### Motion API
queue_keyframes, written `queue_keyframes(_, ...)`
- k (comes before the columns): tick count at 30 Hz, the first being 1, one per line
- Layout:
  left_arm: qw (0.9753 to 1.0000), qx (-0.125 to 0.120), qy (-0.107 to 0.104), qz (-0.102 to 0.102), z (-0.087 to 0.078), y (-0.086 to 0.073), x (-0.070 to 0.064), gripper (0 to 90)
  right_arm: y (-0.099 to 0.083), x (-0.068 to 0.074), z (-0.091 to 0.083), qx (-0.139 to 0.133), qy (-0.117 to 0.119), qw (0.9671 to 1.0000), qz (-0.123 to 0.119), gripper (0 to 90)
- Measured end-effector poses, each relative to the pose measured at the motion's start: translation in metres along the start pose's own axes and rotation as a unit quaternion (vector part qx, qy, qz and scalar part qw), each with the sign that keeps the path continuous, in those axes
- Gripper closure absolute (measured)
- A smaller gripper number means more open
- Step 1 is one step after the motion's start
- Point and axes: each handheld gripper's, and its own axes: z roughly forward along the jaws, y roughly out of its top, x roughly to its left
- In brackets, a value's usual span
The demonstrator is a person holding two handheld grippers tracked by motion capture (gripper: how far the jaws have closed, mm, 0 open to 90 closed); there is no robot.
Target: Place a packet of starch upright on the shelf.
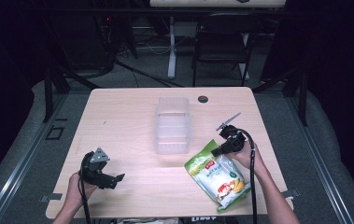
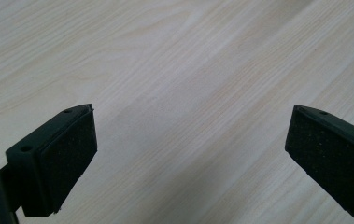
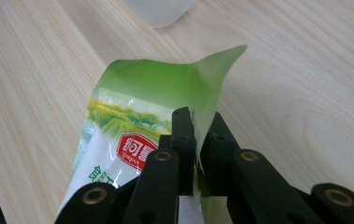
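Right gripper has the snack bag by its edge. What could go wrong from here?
1. The right gripper pinches only the thin top edge of the green snack bag; on a lift, the bag's weight may pull the film out.
2. The clear plastic container sits close beside the bag; a swinging bag could knock it.
3. The left gripper is open over bare table, so nothing steadies the container.

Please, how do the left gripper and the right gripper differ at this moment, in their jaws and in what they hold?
The left gripper has its jaws wide apart with bare table between them; the right gripper has its jaws closed. The left gripper holds nothing, while the right gripper pinches the upper edge of the green and white food pouch. Both are black, each held in one hand.
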Motion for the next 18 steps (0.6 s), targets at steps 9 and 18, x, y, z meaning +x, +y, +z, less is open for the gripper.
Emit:
queue_keyframes(9,1.0000,0.001,0.000,0.000,0.000,0.000,0.000,2.3,-0.009,0.005,-0.014,-0.024,-0.020,0.9994,0.013,89.8)
queue_keyframes(18,1.0000,-0.001,0.001,-0.001,0.000,0.000,0.001,2.3,-0.012,0.009,-0.029,-0.040,-0.030,0.9985,0.023,90.0)
